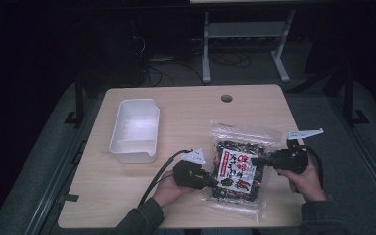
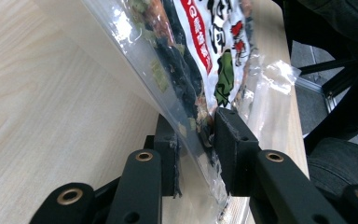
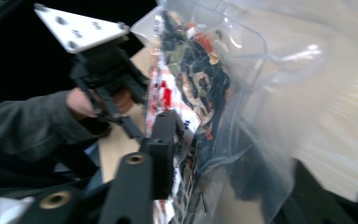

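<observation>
The left gripper [image 1: 214, 182] has its two black jaws closed on the lower left edge of the snack bag [image 1: 237, 169]; in the left gripper view the clear film of the bag [image 2: 200, 56] runs down between the jaw pads and is pinched there. The right gripper [image 1: 255, 160] comes at the bag from the opposite side and grips its right edge (in the right gripper view the bag [image 3: 200, 93] is wedged against one jaw, with the other jaw blurred behind the plastic), so it too is clamped on the bag. The bag is a clear pouch with a red, white and black printed label and dark dried pieces inside. It sits toward the near right part of the table [image 1: 186, 112], held between both grippers, its lower end at the table's near edge. A white plastic tub [image 1: 134, 129] stands to the left of the bag, well apart from it, open side up. A round hole [image 1: 226, 98] in the tabletop lies beyond the bag, near the far edge.
</observation>
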`<state>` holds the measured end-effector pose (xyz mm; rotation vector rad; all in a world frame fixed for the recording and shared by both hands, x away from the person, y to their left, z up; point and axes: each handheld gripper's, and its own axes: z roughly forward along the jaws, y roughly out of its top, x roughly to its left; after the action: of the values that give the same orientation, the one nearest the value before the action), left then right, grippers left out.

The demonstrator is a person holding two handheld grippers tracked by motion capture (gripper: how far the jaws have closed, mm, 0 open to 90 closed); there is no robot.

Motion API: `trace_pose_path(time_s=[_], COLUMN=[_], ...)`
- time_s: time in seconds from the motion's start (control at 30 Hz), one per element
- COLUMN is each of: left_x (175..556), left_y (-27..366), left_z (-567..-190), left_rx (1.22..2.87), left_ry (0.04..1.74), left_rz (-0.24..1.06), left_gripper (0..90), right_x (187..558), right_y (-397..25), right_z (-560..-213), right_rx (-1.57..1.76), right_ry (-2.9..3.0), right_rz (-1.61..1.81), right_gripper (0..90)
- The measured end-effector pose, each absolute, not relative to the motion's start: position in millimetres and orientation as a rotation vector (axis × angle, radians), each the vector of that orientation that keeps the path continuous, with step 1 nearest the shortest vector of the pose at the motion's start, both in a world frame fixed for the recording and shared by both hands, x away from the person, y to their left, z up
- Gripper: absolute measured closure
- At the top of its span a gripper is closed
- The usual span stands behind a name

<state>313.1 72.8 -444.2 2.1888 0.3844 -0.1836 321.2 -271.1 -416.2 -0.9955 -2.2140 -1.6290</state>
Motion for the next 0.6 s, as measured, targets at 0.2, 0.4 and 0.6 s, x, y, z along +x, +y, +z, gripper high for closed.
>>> trace_pose_path(time_s=[0.2,0.4,0.6], left_x=[313,311,307], left_y=[78,84,96], left_z=[-444,-441,-439], left_rx=[2.188,2.201,2.2], left_ry=[0.398,0.401,0.421], left_rz=[-0.142,-0.077,-0.02], left_gripper=[65.6,60.9,56.2], right_x=[320,314,309], right_y=[-270,-270,-271], right_z=[-409,-394,-382], right_rx=[-0.973,-0.982,-1.028], right_ry=[-2.194,-2.218,-2.263], right_rz=[-1.617,-1.661,-1.701], right_gripper=[72.5,74.5,74.8])
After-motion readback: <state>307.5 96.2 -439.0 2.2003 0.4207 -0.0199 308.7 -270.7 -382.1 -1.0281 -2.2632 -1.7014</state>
